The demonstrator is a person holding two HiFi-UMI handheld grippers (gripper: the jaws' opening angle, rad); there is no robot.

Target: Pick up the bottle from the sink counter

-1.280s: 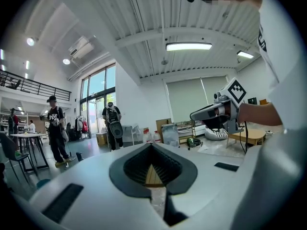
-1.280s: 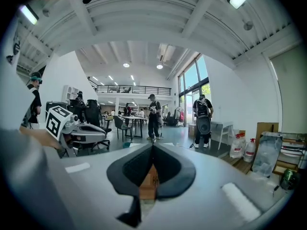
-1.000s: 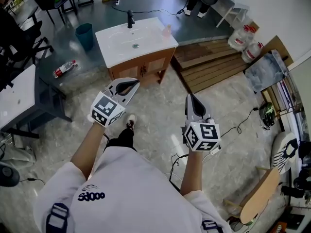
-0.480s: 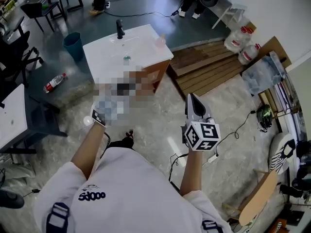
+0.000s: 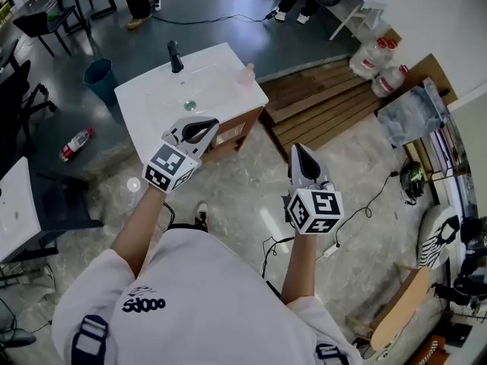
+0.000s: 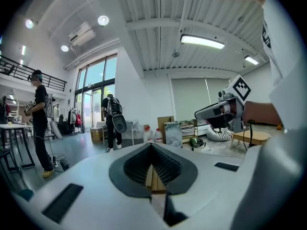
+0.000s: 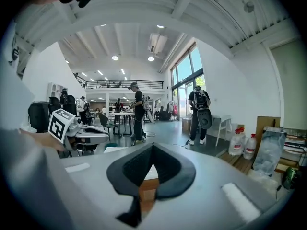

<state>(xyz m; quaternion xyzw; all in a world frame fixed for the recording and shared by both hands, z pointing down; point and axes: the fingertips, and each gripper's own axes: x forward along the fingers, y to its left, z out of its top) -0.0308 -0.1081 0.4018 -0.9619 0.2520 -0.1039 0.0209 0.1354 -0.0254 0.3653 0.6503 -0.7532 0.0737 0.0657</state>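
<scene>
The white sink counter [image 5: 156, 105] stands on a wooden cabinet ahead of me, with a black faucet [image 5: 176, 55] at its far edge. A small pale pink bottle [image 5: 248, 72] stands upright at the counter's far right corner. My left gripper [image 5: 207, 126] hovers at the counter's near edge, shut and empty, well short of the bottle. My right gripper [image 5: 298, 152] is over the floor to the right of the cabinet, also shut with nothing in it. In the left gripper view the jaws [image 6: 151, 145] meet, as they do in the right gripper view [image 7: 153, 146].
A teal bin [image 5: 99, 74] and a plastic bottle on the floor [image 5: 76, 143] lie left of the sink. Wooden pallets [image 5: 327, 97] and two water jugs [image 5: 378, 65] are to the right. Chairs and tables stand at the left, people stand beyond the sink, and a cable [image 5: 373, 200] crosses the floor.
The sink counter has drifted left and nearer in the head view as I stepped towards it. The left gripper now reaches its near edge. Both grippers stay shut.
</scene>
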